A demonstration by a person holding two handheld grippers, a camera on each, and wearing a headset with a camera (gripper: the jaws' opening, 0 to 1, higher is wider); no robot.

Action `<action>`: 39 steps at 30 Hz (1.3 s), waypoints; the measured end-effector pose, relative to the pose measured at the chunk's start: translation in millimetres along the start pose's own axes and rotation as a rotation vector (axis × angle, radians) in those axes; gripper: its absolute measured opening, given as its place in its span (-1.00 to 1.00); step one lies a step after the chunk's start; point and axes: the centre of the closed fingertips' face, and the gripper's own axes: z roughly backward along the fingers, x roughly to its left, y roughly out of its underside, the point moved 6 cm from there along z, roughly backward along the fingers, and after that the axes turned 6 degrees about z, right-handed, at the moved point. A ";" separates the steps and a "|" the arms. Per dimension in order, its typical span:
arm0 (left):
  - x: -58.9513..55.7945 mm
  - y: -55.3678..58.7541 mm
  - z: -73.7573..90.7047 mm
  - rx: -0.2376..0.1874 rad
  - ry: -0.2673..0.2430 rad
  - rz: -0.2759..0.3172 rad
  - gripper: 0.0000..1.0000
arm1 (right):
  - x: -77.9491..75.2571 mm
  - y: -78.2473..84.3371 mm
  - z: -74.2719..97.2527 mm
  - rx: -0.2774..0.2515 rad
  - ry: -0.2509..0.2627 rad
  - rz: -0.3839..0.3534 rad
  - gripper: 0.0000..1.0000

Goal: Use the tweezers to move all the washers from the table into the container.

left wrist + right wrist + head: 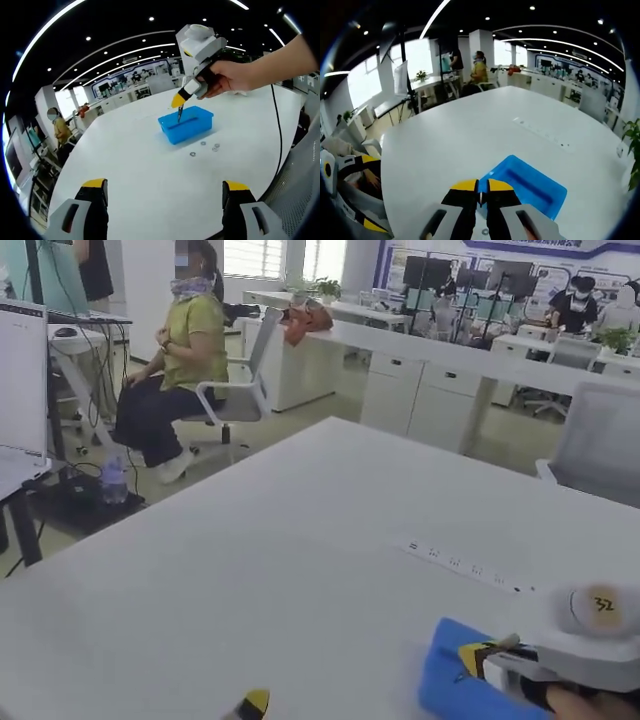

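A blue container (187, 125) stands on the white table (140, 165), with several small washers (203, 145) lying on the tabletop just beside it. A hand holds my right gripper (178, 102) above the container; it is shut on thin tweezers (179, 114) whose tip points down into the box. In the right gripper view its yellow-tipped jaws (480, 186) are closed together over the near edge of the container (535, 190). My left gripper (165, 185) is wide open and holds nothing, well back from the container. In the head view the container (450, 685) sits at the bottom right under the right gripper (476, 655).
A white power strip (465, 568) lies on the table beyond the container. A black cable (276, 125) runs down from the hand. An office chair (600, 440) stands at the far right edge. A person (185, 360) sits at a desk beyond the table.
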 end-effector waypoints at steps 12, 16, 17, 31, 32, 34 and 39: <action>-0.3 -0.1 -0.2 -0.004 0.000 -0.004 0.95 | 23.7 25.9 5.9 0.025 -0.046 -0.026 -0.95; -0.6 0.3 -0.6 -0.001 0.002 -0.003 0.95 | 30.9 39.9 1.0 0.062 -0.069 -0.029 -0.95; -0.8 0.6 -0.9 0.002 0.003 -0.006 0.95 | 32.0 42.6 -0.3 0.070 -0.074 -0.028 -0.95; 2.6 -1.3 0.2 -0.013 -0.013 0.024 0.98 | 41.2 62.9 -20.9 0.160 -0.090 0.012 -0.94; 2.9 -1.1 0.1 -0.012 -0.016 0.022 0.98 | 41.2 63.0 -21.2 0.162 -0.089 0.014 -0.94; 2.2 -1.1 0.0 -0.014 -0.011 0.026 0.98 | 41.1 63.5 -21.9 0.165 -0.085 0.022 -0.94; 1.4 -0.4 0.1 -0.010 -0.011 0.018 0.98 | 40.1 64.3 -25.5 0.168 -0.085 0.023 -0.94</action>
